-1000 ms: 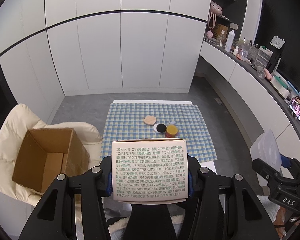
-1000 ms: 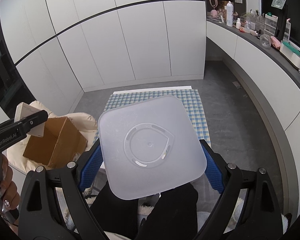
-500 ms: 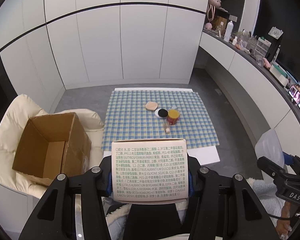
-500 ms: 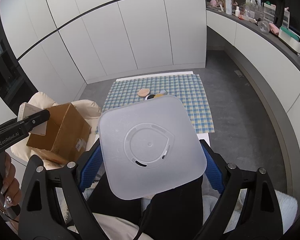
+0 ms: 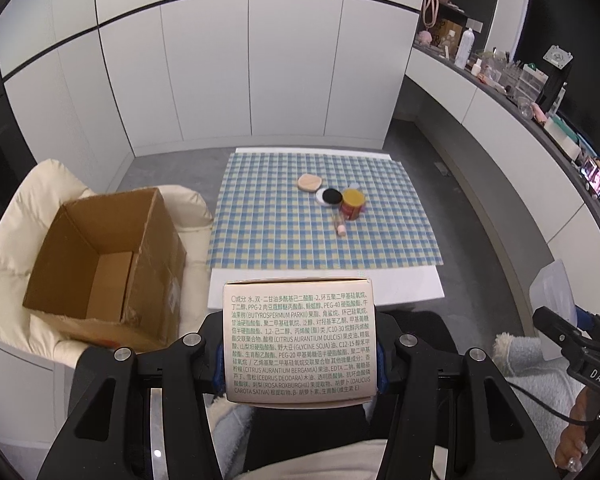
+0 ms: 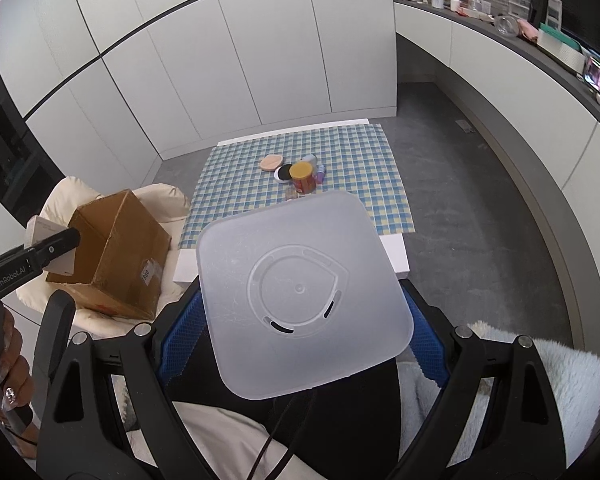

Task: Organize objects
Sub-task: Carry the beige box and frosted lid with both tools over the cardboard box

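The left gripper [image 5: 300,354] has its fingers pinching a small carton [image 5: 300,340] from both sides. The carton is pale with lines of small green print on the side that faces the camera. It stands upright between the fingers and fills the gap.

The right gripper [image 6: 304,320] has its fingers spread wide around a frosted tub [image 6: 304,296], one blue pad pressed on each side. The tub is square with round corners, and its flat bottom with a ring mark faces the camera.

Far ahead of both sets of fingers is a low white surface [image 5: 420,284] with a blue and yellow checked cloth [image 5: 268,224] on it. A little bunch of things sits close together on the cloth: a tan puff [image 5: 310,181], a black disc [image 5: 331,195] on a white lid, a red jar [image 5: 353,204] with a yellow top, and a thin tube [image 5: 339,224] lying just beside the jar on the near side. In the right view a few more small bottles [image 6: 319,173] peek out next to the jar.

Ahead and to the left of the left fingers, an open brown box [image 5: 104,264] sits on a cream cushion [image 5: 32,216]. The box looks empty inside.

Below the fingers you can see a person's dark lap and a fluffy pale sleeve [image 6: 500,360]. A hand [image 6: 12,364] holds the left gripper's handle at the left edge of the right view.
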`<state>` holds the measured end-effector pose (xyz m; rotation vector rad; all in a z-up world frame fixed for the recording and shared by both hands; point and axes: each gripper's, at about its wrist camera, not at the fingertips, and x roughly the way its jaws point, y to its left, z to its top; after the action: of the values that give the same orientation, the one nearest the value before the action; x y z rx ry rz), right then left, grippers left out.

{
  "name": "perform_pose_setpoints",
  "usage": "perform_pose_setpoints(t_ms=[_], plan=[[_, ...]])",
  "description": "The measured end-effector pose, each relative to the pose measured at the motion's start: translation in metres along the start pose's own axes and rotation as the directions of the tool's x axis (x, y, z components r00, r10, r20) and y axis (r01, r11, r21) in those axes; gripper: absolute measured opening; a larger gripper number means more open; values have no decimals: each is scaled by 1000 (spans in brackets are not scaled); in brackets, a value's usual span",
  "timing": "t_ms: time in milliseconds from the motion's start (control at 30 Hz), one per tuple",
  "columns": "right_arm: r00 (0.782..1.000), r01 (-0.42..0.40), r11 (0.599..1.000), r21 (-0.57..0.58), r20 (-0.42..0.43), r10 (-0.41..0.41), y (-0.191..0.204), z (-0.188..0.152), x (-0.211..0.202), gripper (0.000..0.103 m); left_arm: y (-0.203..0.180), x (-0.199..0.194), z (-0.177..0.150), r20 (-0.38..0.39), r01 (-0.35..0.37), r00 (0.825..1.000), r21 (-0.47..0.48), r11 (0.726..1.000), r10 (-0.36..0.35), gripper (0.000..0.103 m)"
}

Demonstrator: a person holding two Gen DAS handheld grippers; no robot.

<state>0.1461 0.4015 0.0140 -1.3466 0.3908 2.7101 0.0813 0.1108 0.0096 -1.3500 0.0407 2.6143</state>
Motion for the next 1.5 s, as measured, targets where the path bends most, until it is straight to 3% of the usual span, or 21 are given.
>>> perform_pose_setpoints(t_ms=[467,733,867,1200,1500], plan=[[1000,25,999,39,-12,-25,-15,-8,3,91,11,5,2,-13,-17,1000,-10,1000,17,53],[1000,13,1000,5,-27,-13,1,0,19,91,40,11,-4,-34,-49,998,-74,996,47,53],[999,-10,999,-33,-32,9,19,7,29,91,61,2,-8,-16,-100,995,-111,989,99,53],[995,-92,980,-176,-62,83,86,26,57,91,133,-2,-28,-47,-197,980,-265,944,192,53],[977,-200,922,-331,-132,165,170,31,87,91,190,-12,-58,-99,-271,962,-387,881,253,53]])
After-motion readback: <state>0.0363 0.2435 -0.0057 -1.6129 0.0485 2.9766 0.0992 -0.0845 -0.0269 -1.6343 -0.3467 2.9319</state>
